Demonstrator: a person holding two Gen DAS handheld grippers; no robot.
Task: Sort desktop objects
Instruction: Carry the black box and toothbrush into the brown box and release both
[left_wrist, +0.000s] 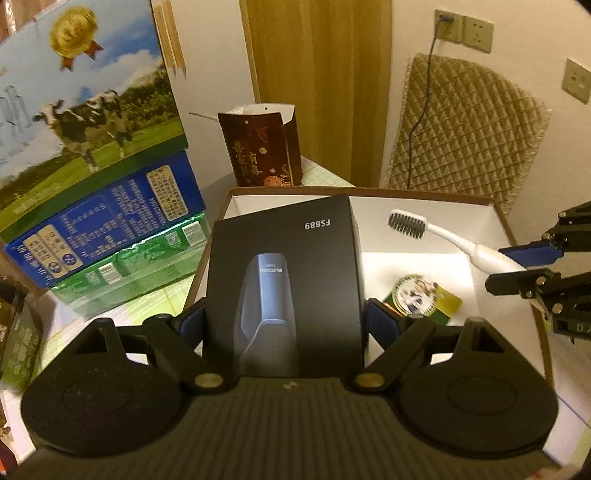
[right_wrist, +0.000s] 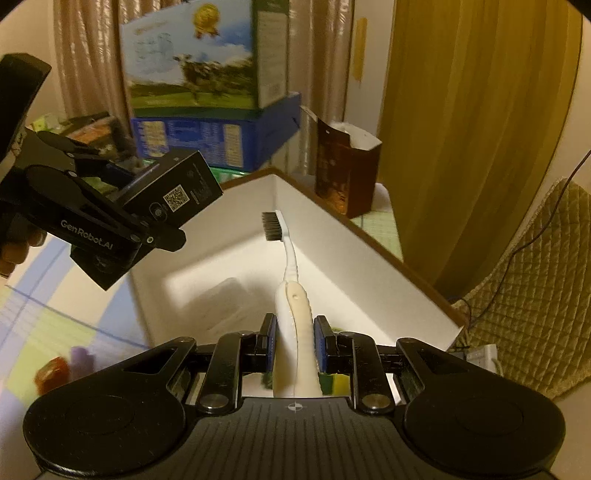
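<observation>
Stacked glossy cartons (left_wrist: 92, 155) far left, dark paper bag (left_wrist: 262, 147) behind white open box (left_wrist: 480, 221). Matte black shaver box (left_wrist: 284, 280) clamped by left gripper (left_wrist: 284, 317) over it. Ribbed white toothbrush (right_wrist: 291, 317) pinched by right gripper (right_wrist: 294, 343); round tin (left_wrist: 417, 295), seemingly, inside.

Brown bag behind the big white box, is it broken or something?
The brown bag looks odd: its top is open, with one flap sticking up and white paper poking out. It stands upright on the table behind the white box. Nothing is spilled.
</observation>
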